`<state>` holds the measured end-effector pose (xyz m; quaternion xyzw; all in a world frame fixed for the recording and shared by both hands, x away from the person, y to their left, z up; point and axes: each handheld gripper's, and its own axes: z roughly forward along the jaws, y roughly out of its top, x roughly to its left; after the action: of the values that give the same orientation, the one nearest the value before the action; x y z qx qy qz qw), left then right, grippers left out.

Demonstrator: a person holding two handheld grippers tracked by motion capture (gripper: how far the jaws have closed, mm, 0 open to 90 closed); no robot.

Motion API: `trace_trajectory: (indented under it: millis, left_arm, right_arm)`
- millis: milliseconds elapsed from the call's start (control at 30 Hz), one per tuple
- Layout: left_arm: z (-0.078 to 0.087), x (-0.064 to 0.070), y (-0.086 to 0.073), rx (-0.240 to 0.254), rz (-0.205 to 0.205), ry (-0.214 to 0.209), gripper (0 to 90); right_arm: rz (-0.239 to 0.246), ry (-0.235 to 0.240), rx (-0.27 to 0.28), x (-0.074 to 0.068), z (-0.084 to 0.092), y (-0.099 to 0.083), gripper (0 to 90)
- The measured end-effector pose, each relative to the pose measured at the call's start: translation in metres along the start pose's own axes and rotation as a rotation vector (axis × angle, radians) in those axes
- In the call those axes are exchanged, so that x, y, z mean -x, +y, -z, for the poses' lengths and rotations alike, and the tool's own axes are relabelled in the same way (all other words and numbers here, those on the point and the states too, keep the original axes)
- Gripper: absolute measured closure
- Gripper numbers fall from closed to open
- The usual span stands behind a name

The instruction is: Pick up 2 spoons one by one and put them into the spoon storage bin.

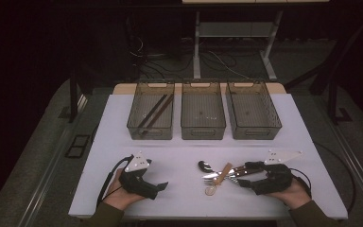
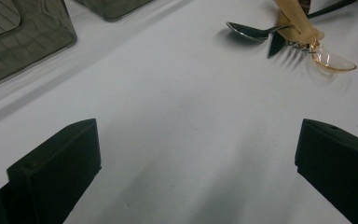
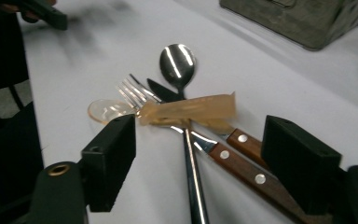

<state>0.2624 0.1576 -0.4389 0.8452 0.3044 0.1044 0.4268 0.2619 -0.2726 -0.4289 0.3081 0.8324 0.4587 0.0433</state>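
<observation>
Cutlery pile (image 3: 191,116) on table (image 1: 179,151), near front edge, right of centre: steel spoon, fork, knife, amber plastic spoon. Right gripper (image 3: 198,140) astride the handles (jaws apart, not pressing). Left gripper (image 2: 196,154) released, resting on bare table.

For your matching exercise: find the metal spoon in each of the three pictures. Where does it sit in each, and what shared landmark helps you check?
High view: the metal spoon lies at the left end of the cutlery pile, lower centre.
Left gripper view: top right, bowl pointing left.
Right gripper view: upper centre, shiny bowl away from the jaws.
Shared landmark: the clear amber plastic spoon beside it.
</observation>
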Motion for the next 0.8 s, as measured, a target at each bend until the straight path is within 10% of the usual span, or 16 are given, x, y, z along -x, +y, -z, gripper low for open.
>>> trace_trajectory:
  millis: [500, 800]
  left_arm:
    - [0.0, -0.001, 0.0, 0.003, -0.001, 0.0, 0.0]
    - [0.0, -0.002, -0.001, 0.0, -0.007, -0.005, 0.0]
  right_arm:
    - [-0.029, -0.071, -0.055, 0.015, -0.036, 0.041, 82.3]
    - [-0.028, -0.065, -0.106, 0.03, -0.061, 0.049, 89.2]
